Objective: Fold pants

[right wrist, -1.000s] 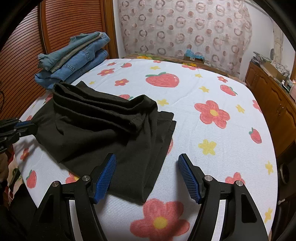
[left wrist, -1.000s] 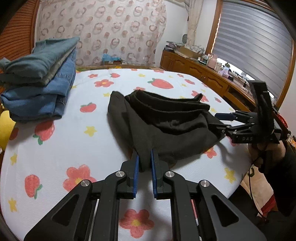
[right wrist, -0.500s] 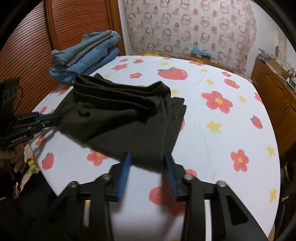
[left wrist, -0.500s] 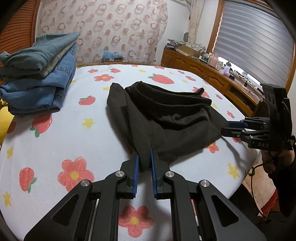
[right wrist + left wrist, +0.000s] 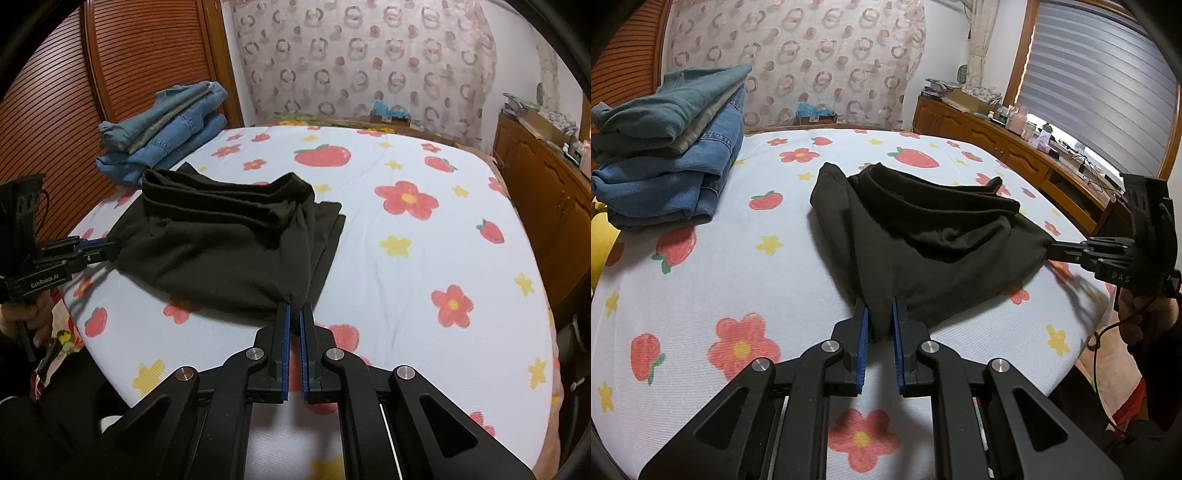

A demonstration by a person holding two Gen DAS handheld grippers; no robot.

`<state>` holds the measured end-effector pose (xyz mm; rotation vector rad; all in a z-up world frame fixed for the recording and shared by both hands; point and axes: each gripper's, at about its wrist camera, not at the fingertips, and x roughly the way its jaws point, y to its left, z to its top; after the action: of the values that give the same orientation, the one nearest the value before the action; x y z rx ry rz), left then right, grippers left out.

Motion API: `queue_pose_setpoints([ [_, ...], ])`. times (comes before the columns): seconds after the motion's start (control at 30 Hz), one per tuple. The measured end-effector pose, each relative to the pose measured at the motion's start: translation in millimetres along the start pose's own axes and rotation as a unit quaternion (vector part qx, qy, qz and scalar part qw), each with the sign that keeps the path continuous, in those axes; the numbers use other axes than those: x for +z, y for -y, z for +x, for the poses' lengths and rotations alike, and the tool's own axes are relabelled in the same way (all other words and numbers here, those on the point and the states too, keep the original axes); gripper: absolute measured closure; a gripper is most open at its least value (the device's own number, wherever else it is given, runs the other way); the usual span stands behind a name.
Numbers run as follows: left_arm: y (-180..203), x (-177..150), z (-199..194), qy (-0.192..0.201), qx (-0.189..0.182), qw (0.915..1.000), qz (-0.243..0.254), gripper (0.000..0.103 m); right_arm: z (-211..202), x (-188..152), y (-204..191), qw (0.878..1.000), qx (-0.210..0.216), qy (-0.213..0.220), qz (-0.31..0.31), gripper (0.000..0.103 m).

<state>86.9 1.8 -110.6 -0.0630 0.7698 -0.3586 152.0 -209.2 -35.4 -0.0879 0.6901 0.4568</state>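
Black pants (image 5: pixel 923 240) lie partly folded on the strawberry-and-flower bed sheet (image 5: pixel 738 277). My left gripper (image 5: pixel 879 308) is shut on their near corner, with cloth bunched between the blue pads. In the right wrist view my right gripper (image 5: pixel 294 308) has its jaws closing tight on the other near corner of the pants (image 5: pixel 221 240), pads pressing the cloth. Each view shows the other gripper pinching the far corner: the right gripper (image 5: pixel 1052 251) and the left gripper (image 5: pixel 109 245). The front edge of the pants is stretched between them.
A stack of folded jeans (image 5: pixel 665 166) (image 5: pixel 166 125) sits at the back left of the bed. A wooden cabinet (image 5: pixel 1015 155) runs along the right wall, and a slatted wooden door (image 5: pixel 55 110) stands on the left. A hand (image 5: pixel 29 317) holds the left gripper's handle.
My right gripper went from wide open over the pants' edge to shut on their corner. The cloth's front edge now looks pulled taut. The left gripper has kept its hold.
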Motion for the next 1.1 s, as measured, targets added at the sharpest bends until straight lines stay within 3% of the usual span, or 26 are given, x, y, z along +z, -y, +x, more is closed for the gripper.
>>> queue_pose_setpoints([
  [0.13,7.9,1.4,-17.5,0.017,-0.009,0.9998,0.009,0.09,-11.7,2.6,-3.6,1.0,-0.003,0.013,-0.002,0.099],
  [0.53,25.9,-10.9,-30.1,0.004,-0.022,0.9995,0.025,0.089,-41.9,-7.3,-10.9,1.0,0.0,0.012,-0.018,0.099],
  [0.6,22.9,-12.1,-25.0,-0.003,-0.02,0.9996,0.019,0.086,-41.7,-6.5,-10.7,1.0,-0.008,0.007,-0.018,0.091],
  [0.63,21.3,-12.4,-23.6,-0.005,-0.022,0.9996,0.013,0.081,-43.0,-5.5,-11.2,1.0,-0.011,0.009,-0.018,0.089],
  [0.7,18.7,-11.0,-22.5,-0.004,-0.019,0.9998,0.01,0.073,-46.4,-3.9,-12.1,1.0,-0.01,0.013,-0.018,0.074],
  [0.77,16.9,-8.9,-23.9,0.002,-0.009,0.9999,0.007,0.059,-46.3,-1.9,-13.7,1.0,-0.015,0.016,-0.02,0.069],
  [0.83,13.5,-5.9,-25.0,0.008,-0.007,0.9999,0.001,0.038,-43.6,0.7,-16.9,0.999,-0.013,0.017,-0.027,0.066],
  [0.9,11.7,-3.9,-26.2,0.012,-0.008,0.9999,0.0,0.026,-38.7,3.6,-20.0,0.999,-0.014,0.018,-0.034,0.064],
  [1.1,9.1,7.8,-20.8,0.019,0.01,0.9998,0.003,0.025,-17.9,14.0,-27.8,0.998,-0.018,0.01,-0.055,0.064],
])
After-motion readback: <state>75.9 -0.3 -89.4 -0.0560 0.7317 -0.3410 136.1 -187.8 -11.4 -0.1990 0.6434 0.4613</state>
